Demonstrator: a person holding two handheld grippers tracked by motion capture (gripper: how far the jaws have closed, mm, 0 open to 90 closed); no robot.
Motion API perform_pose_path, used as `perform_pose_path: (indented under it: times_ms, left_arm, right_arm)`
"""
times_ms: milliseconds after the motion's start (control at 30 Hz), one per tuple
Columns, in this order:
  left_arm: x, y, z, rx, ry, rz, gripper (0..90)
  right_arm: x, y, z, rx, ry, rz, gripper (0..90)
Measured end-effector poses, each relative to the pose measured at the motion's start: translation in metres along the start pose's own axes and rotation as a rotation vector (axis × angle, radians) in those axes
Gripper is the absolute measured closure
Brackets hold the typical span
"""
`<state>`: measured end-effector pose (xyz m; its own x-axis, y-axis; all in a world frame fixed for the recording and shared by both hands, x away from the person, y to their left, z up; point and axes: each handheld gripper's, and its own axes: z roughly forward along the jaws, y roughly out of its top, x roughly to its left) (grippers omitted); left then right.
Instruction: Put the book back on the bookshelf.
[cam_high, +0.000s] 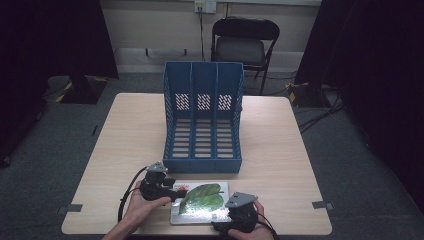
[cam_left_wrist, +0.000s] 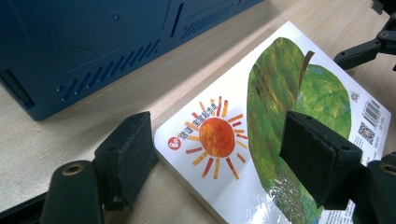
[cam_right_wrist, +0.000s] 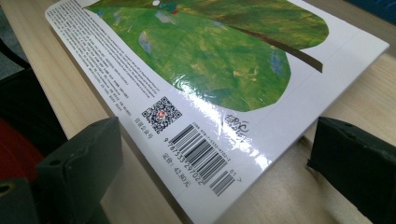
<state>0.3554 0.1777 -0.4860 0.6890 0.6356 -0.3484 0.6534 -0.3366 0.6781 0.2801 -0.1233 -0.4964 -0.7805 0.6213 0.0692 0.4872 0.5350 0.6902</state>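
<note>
A white picture book (cam_high: 200, 202) with a green leaf and an orange sun on its cover lies flat near the table's front edge. My left gripper (cam_high: 174, 194) is at the book's left end. In the left gripper view it (cam_left_wrist: 222, 158) is open, one jaw on the table beside the sun corner and the other over the cover (cam_left_wrist: 280, 93). My right gripper (cam_high: 232, 212) is at the book's front right corner. In the right gripper view it (cam_right_wrist: 217, 163) is open, its jaws either side of the barcode corner of the book (cam_right_wrist: 210, 60).
A blue three-slot file holder (cam_high: 202, 120) stands upright mid-table just behind the book, its open side facing me. A black folding chair (cam_high: 244, 45) stands beyond the table. Bare wood tabletop (cam_high: 285, 145) lies left and right of the holder.
</note>
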Motion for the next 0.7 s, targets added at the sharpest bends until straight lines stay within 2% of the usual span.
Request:
perform_pose_path:
  times_ms: [433, 600, 700]
  left_arm:
    - [0.0033, 0.0006, -0.0015, -0.010, -0.031, -0.033, 24.5]
    - [0.0043, 0.0004, -0.0018, -0.005, -0.027, -0.038, 25.8]
    - [0.0068, -0.0008, -0.0012, 0.007, -0.044, -0.075, 26.7]
  right_arm:
    - [0.0023, -0.0010, 0.0009, 0.016, -0.005, -0.047, 0.0]
    - [0.0028, -0.0018, 0.0011, 0.012, -0.009, -0.059, 0.0]
    - [0.0032, -0.0022, 0.0013, 0.010, -0.011, -0.059, 0.0]
